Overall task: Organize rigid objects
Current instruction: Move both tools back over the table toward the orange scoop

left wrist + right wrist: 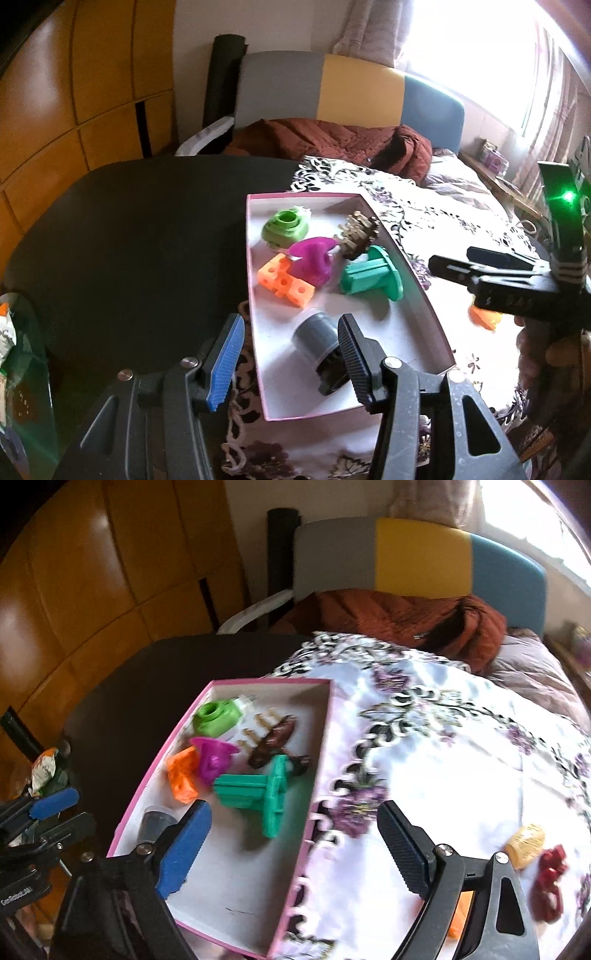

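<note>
- Pink box is sitting on the floral cloth over the bench, ahead of both sets of jaws; light card, prob. flexing if taken by one wall.
- Teal spool, lying in box just beyond right gripper: stiff light plastic, best pinched across the ribbed shaft, not the flange.
- Grey cup, lying between left gripper jaws; jaws are standing half spread, pads not pressing it. Smooth, prob. slippery.
- Right jaws are standing wide, nothing between.
- Only right wrist view is showing the yellow piece and red piece still outside, right of the jaws.
</note>
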`<state>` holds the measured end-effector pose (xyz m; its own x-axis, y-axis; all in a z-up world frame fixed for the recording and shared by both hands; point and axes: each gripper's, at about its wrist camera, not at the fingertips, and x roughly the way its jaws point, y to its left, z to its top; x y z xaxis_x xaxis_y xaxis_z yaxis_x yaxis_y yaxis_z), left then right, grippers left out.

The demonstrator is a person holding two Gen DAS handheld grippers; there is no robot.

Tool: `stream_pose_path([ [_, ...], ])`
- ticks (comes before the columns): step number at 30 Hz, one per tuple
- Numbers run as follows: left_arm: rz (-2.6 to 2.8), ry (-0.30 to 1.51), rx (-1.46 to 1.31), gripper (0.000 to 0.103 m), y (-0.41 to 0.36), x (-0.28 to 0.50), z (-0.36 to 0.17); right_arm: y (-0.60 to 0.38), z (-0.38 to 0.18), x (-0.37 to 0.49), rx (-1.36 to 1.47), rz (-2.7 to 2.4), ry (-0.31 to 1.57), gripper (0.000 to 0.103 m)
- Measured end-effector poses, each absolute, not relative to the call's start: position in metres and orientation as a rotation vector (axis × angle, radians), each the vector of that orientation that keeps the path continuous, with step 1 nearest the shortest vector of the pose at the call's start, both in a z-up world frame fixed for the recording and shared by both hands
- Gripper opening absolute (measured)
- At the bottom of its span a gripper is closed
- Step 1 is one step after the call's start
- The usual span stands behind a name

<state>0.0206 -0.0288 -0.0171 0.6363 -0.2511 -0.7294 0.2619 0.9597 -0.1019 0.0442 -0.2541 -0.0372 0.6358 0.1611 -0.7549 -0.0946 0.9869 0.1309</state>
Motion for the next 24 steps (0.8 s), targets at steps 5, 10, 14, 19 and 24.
stream_pose_path([
  [5,-0.341,0.837,0.035,0.053,-0.046,0.021,-0.015,-0.294,-0.030,0.033,0.105,0.068,0.850,0.093],
  [10,-0.403,0.858,0.039,0.053,-0.067,0.023,-0.015,-0.348,-0.017,0.019,0.120,-0.057,0.811,0.093],
  [14,-0.483,0.875,0.040,0.053,-0.089,0.024,-0.013,-0.402,-0.005,0.008,0.153,-0.190,0.773,0.096],
  [19,-0.568,0.868,0.098,0.053,-0.126,0.021,-0.009,-0.474,-0.006,-0.009,0.251,-0.388,0.727,0.098],
  [24,-0.669,0.897,0.126,0.053,-0.172,0.019,-0.010,-0.528,-0.023,-0.031,0.446,-0.563,0.691,0.098],
])
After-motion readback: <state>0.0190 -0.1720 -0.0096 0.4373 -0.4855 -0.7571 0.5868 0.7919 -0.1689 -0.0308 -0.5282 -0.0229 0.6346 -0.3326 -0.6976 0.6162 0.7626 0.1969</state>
